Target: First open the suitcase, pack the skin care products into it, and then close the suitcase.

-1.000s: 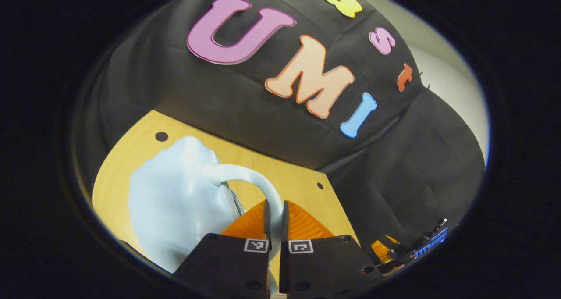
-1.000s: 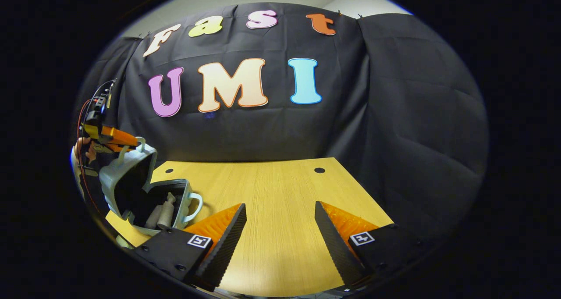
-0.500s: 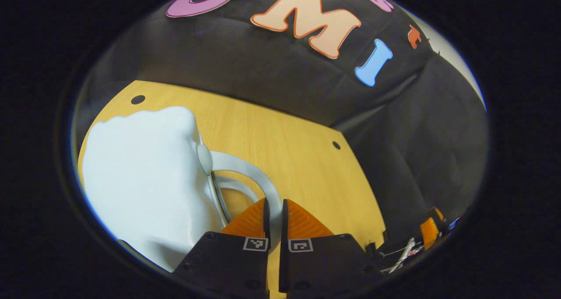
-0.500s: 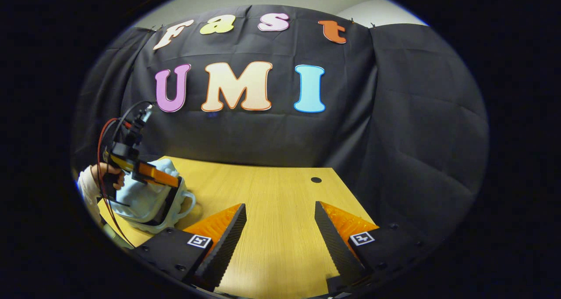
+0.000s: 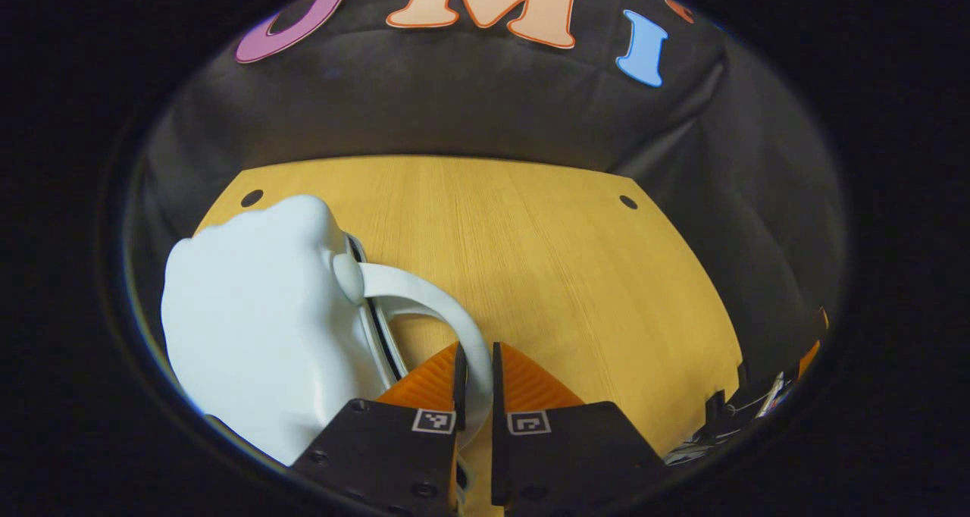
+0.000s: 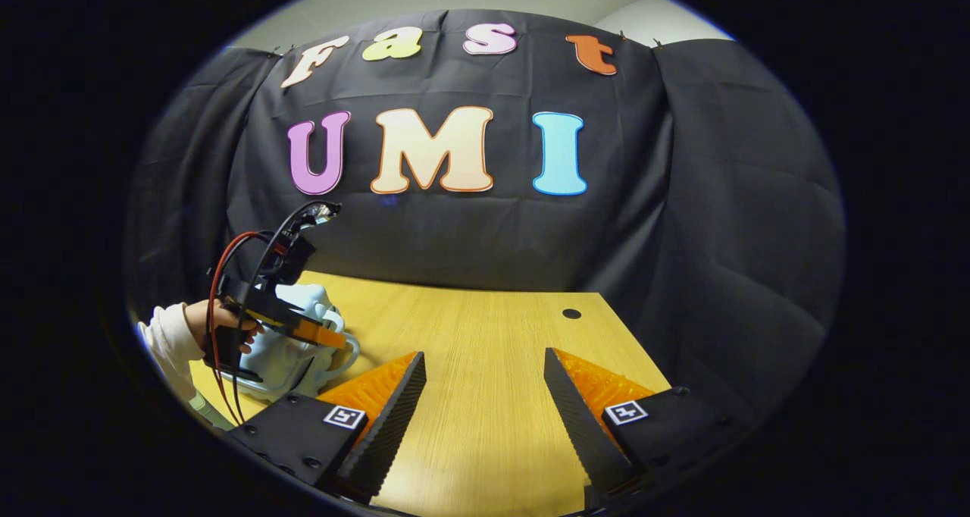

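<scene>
A pale blue suitcase lies on the wooden table with its lid down against the base. My left gripper is shut on the lid's curved handle, which runs between its fingers. In the right gripper view the same suitcase sits at the table's left, with the left gripper and a person's hand over it. My right gripper hangs open above bare table, well to the right of the suitcase, holding nothing. The skin care products are hidden inside.
The black cloth wall stands close behind the table's far edge. Two small round holes mark the tabletop's far corners. Red and black cables loop from the left gripper.
The left gripper has swung the lid down by its handle until it lies on the base, hiding the bottles inside. The right gripper has barely moved.
</scene>
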`<state>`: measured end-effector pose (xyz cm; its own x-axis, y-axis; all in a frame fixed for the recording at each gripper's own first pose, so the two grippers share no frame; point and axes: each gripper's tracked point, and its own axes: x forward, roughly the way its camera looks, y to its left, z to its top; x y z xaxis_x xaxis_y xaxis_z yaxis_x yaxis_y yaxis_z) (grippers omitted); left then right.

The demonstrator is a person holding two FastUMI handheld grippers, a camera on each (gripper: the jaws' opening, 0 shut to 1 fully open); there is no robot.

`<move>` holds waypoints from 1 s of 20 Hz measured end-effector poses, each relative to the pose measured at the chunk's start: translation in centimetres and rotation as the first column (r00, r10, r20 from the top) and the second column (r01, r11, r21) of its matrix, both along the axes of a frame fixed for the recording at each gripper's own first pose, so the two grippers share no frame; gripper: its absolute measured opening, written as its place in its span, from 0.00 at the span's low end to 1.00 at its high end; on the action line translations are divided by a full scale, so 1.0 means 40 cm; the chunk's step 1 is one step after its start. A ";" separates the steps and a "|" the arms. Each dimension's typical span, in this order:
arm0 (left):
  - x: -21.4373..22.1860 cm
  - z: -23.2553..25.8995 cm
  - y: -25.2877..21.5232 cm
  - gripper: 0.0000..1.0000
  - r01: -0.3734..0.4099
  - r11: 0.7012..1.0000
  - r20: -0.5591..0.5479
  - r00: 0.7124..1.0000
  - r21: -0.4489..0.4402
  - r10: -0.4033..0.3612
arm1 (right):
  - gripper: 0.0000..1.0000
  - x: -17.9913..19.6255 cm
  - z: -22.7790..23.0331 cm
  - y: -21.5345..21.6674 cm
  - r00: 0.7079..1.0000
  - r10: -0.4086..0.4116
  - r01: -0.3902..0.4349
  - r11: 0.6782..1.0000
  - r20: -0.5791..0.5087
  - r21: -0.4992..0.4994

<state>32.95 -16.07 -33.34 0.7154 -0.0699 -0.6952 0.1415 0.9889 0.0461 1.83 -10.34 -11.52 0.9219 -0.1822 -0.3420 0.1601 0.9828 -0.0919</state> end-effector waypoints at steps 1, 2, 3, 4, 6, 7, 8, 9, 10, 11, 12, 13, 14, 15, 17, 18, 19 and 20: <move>-0.004 0.009 0.000 0.12 0.002 1.000 0.003 1.000 0.013 -0.002 | 0.99 0.001 0.008 -0.002 1.000 -0.001 0.001 1.000 0.007 0.006; -0.023 0.031 -0.005 0.19 0.010 1.000 0.016 1.000 0.010 -0.010 | 0.98 0.006 0.013 -0.005 1.000 -0.004 0.004 1.000 0.017 0.015; -0.038 0.054 -0.014 0.23 0.017 1.000 0.029 0.999 0.003 -0.017 | 0.98 0.011 0.024 -0.008 1.000 -0.007 0.006 1.000 0.029 0.024; -0.055 0.077 -0.024 0.47 0.030 1.000 0.046 0.998 0.007 -0.030 | 0.98 0.018 0.037 -0.009 0.999 -0.009 0.008 0.999 0.042 0.038; -0.081 0.128 -0.030 0.96 0.039 0.997 0.100 0.994 0.059 -0.045 | 0.98 0.033 0.062 -0.002 0.997 -0.007 0.003 0.998 0.073 0.059; -0.098 0.152 -0.034 1.00 0.044 0.996 0.125 0.991 0.080 -0.054 | 0.98 0.040 0.071 -0.001 0.996 -0.005 0.000 0.998 0.084 0.059; -0.110 0.182 -0.041 0.96 0.054 0.994 0.151 0.986 0.100 -0.069 | 0.98 0.045 0.080 -0.001 0.996 -0.002 -0.004 0.998 0.095 0.058; -0.124 0.207 -0.050 0.96 0.058 0.992 0.177 0.981 0.116 -0.078 | 0.98 0.048 0.089 0.000 0.994 0.001 -0.006 0.998 0.105 0.055; -0.145 0.232 -0.060 0.96 0.068 0.990 0.206 0.974 0.126 -0.093 | 0.98 0.050 0.100 0.001 0.993 0.003 -0.009 0.999 0.116 0.054; -0.163 0.257 -0.072 0.96 0.074 0.988 0.234 0.967 0.133 -0.104 | 0.98 0.044 0.110 0.005 0.992 0.003 -0.011 0.998 0.125 0.056; -0.182 0.277 -0.086 0.96 0.082 0.987 0.263 0.958 0.137 -0.116 | 0.98 0.044 0.119 0.006 0.991 0.004 -0.012 0.998 0.135 0.058; -0.195 0.296 -0.099 0.96 0.085 0.987 0.296 0.947 0.135 -0.122 | 0.98 0.041 0.126 0.011 0.990 0.006 -0.015 0.998 0.144 0.063; -0.212 0.307 -0.110 0.96 0.086 0.989 0.326 0.938 0.119 -0.121 | 0.99 0.037 0.133 0.017 0.989 0.008 -0.019 0.997 0.151 0.070; -0.226 0.320 -0.118 0.95 0.085 0.992 0.351 0.929 0.097 -0.114 | 0.99 0.032 0.139 0.023 0.988 0.012 -0.024 0.997 0.157 0.078; -0.255 0.326 -0.131 0.95 0.065 0.997 0.386 0.919 0.048 -0.079 | 0.99 0.023 0.149 0.033 0.986 0.022 -0.037 0.995 0.167 0.090; -0.262 0.327 -0.130 0.95 0.047 0.998 0.398 0.915 0.044 -0.061 | 0.98 0.020 0.151 0.037 0.985 0.026 -0.042 0.995 0.170 0.092; -0.268 0.323 -0.129 0.96 0.035 0.998 0.401 0.915 0.046 -0.051 | 0.98 0.017 0.152 0.039 0.985 0.029 -0.045 0.995 0.171 0.092; -0.270 0.327 -0.134 0.96 0.033 0.998 0.409 0.911 0.048 -0.049 | 0.98 0.014 0.153 0.040 0.985 0.033 -0.049 0.995 0.172 0.092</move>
